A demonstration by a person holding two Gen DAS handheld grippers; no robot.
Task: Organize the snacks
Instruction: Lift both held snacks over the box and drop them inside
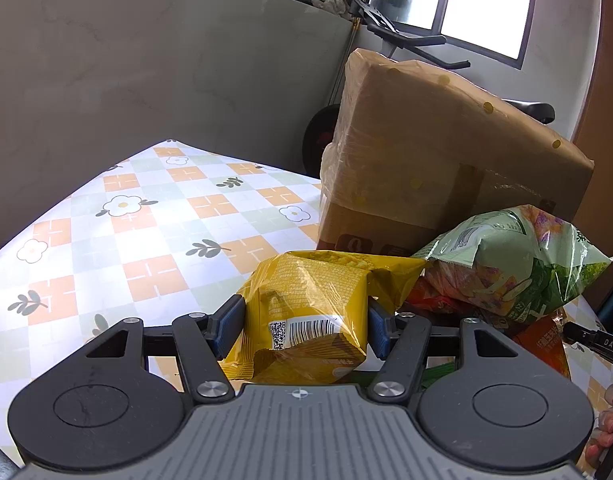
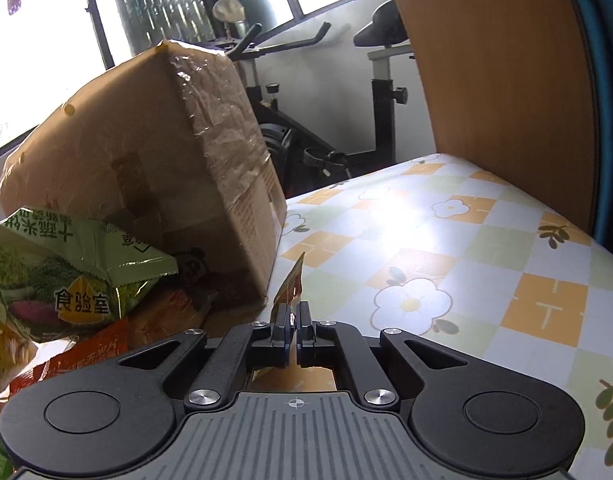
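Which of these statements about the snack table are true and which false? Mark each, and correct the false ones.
1. The left claw grips a yellow bag. True.
2. The right claw is wide open. False: it is shut on an orange packet.
3. A green bag lies in front of the box. True.
4. The box stands on the floor. False: it stands on the tablecloth.
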